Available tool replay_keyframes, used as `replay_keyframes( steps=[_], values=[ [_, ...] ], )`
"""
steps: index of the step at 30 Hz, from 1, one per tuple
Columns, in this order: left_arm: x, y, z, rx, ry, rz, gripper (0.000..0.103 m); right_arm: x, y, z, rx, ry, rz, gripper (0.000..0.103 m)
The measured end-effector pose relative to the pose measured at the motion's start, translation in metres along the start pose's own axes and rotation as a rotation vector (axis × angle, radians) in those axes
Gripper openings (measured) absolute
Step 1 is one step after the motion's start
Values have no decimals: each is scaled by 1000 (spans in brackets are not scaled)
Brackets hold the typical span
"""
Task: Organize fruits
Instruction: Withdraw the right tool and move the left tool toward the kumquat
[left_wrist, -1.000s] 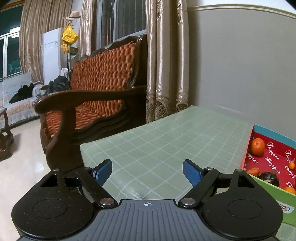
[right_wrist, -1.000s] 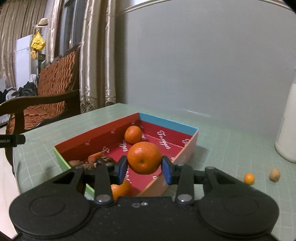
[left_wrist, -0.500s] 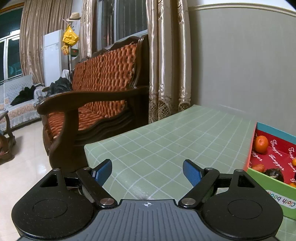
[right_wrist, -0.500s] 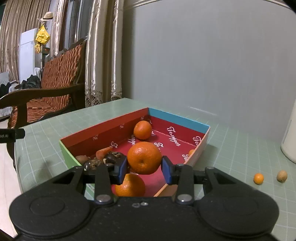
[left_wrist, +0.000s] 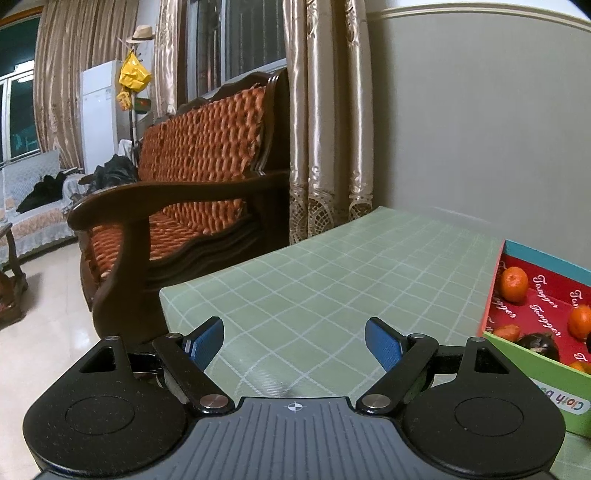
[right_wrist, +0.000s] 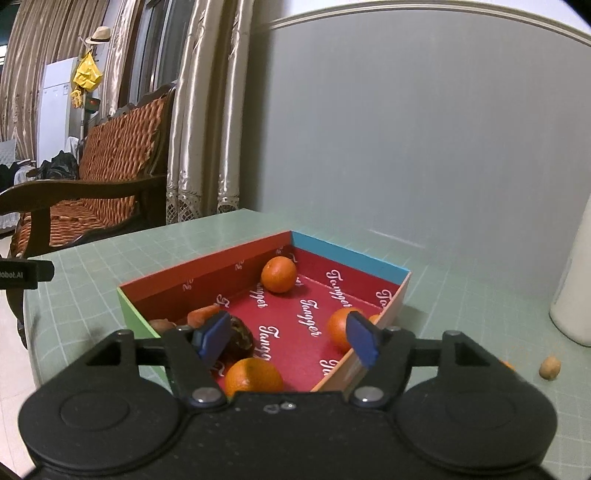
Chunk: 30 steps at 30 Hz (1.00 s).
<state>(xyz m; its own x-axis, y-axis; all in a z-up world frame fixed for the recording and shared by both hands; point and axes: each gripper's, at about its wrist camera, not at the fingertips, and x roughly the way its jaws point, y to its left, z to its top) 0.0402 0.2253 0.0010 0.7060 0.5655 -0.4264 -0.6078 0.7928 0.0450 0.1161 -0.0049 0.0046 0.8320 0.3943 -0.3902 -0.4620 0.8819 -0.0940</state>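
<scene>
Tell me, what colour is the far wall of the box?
Light blue; the right wrist view shows it best.

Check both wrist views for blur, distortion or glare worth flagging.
Left wrist view: sharp, strong fisheye bend along the wall trim, soft sheen on the green table. Right wrist view: the same bend, slight smear near the walnut; the box stays legible.

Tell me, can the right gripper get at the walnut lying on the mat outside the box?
Probably yes. The right gripper is open and empty above the box, and the walnut lies alone on bare mat beside it, with only the white container behind.
</scene>
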Motion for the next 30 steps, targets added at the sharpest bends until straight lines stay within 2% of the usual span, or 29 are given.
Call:
replay_keyframes(
  steps=[10,20,30],
  values=[
    [-6,-12,1,18,-5,-18,83,-5,-13,3,34,-3,-51,84],
    [-14,-40,0,53,-18,-54,84,-16,-39,-2,65,-2,-121,89],
    [-31,-81,-3,102,-65,-130,84,-31,-76,-17,111,17,-223,92]
  ],
)
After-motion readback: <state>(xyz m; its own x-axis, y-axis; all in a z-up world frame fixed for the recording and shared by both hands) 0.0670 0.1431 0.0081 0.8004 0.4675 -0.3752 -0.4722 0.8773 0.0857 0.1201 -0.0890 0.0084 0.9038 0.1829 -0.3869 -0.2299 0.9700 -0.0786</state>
